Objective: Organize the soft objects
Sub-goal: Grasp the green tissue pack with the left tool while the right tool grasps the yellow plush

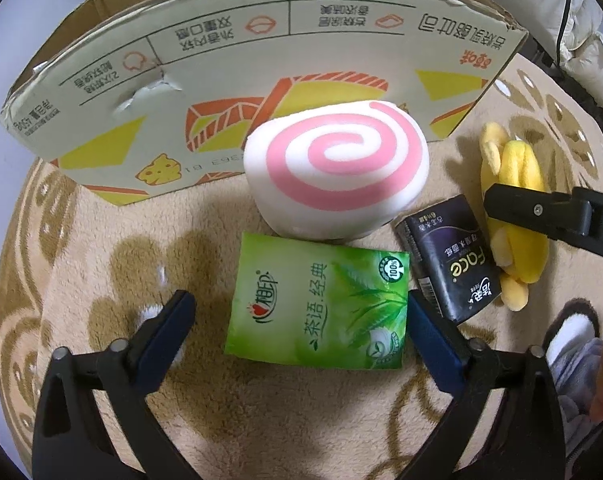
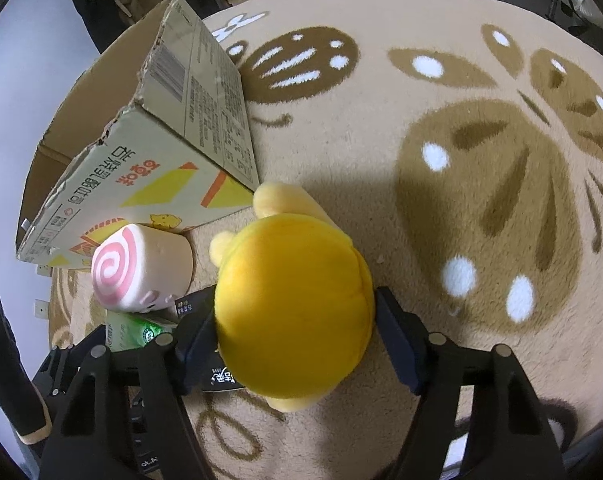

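Right wrist view shows the right tool [image 2: 297, 340] apart around the yellow plush [image 2: 293, 312], nothing yet in the cardboard box [image 2: 205, 120]

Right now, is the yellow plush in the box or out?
Out. The yellow plush lies on the carpet beside the cardboard box, between the right gripper's open fingers.

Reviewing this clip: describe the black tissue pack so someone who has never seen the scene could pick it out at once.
Start at the big printed cardboard box standing on the beige rug; the pink-swirl cushion leans against its front. Just right of that cushion lies the black tissue pack, between the green tissue pack and the yellow plush. It is the only dark item.
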Demonstrator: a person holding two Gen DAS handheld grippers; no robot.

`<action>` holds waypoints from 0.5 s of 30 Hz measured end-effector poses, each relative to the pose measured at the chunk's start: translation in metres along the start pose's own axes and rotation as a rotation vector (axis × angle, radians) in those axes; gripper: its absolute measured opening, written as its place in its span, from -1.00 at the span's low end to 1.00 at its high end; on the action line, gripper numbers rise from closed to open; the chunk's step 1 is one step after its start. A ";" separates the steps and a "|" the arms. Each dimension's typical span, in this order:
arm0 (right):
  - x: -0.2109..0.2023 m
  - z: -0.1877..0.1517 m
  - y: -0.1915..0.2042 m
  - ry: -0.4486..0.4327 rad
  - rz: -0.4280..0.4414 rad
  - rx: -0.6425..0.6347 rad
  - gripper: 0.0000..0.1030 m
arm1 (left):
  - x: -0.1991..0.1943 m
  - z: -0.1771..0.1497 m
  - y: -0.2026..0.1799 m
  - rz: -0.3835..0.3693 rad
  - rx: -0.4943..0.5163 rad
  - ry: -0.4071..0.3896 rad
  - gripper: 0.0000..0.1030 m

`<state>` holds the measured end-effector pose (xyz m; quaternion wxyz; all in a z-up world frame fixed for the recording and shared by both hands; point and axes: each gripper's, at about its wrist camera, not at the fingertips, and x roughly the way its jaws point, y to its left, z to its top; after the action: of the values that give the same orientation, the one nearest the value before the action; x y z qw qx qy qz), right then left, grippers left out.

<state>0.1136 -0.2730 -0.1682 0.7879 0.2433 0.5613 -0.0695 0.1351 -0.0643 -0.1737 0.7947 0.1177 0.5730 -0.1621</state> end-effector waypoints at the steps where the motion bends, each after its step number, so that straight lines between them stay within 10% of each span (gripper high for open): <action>1: 0.000 0.000 -0.001 -0.001 0.004 0.004 0.49 | 0.002 -0.001 -0.002 -0.008 -0.001 0.002 0.77; 5: -0.004 0.002 -0.006 -0.007 0.020 0.011 0.42 | 0.002 -0.001 -0.001 -0.027 -0.001 -0.011 0.44; 15: -0.015 0.003 -0.010 -0.030 0.070 0.010 0.15 | -0.007 -0.007 -0.002 -0.004 0.002 -0.027 0.44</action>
<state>0.1072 -0.2861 -0.1571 0.7970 0.2658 0.5402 -0.0486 0.1257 -0.0629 -0.1697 0.8019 0.1155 0.5623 -0.1658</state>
